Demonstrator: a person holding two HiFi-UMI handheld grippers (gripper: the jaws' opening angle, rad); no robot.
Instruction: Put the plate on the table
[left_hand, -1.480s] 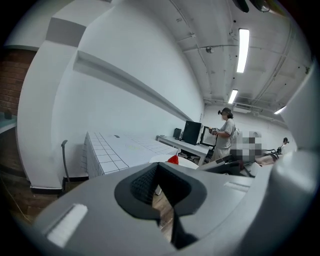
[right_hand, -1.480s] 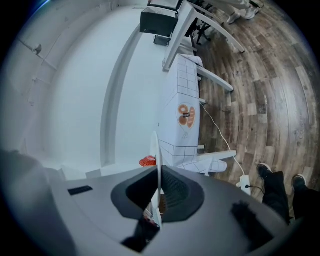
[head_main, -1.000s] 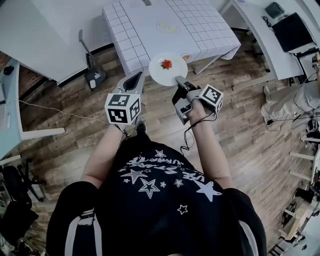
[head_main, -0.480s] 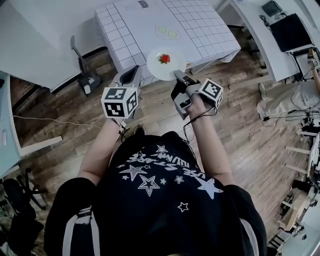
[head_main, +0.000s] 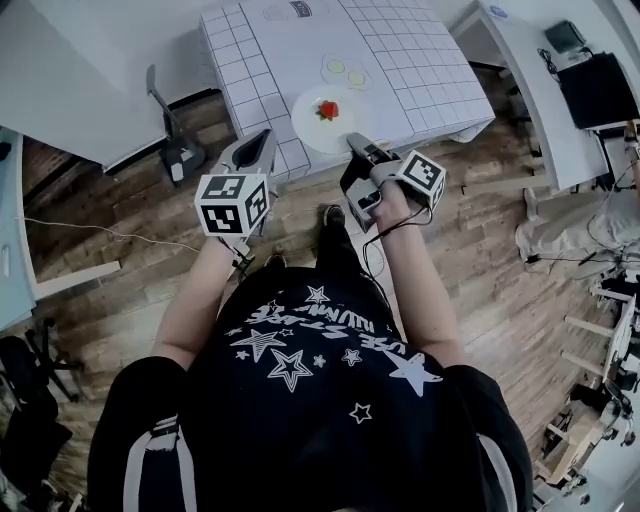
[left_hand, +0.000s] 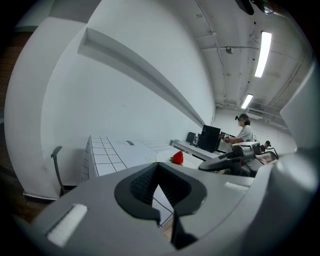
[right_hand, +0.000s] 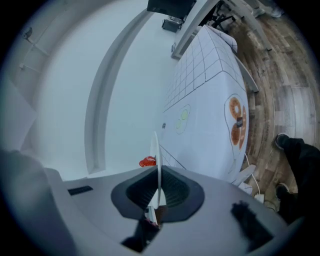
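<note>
Plate (head_main: 309, 126) level in outstretched right gripper (head_main: 356, 149)

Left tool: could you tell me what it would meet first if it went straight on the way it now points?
The left tool would probably meet the near edge of the grid-clothed table, left of the plate; depth is unclear.

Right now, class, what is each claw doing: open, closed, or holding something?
Left claw: closed, empty.
Right claw: closed on the rim of the round white plate carrying a red strawberry.
</note>
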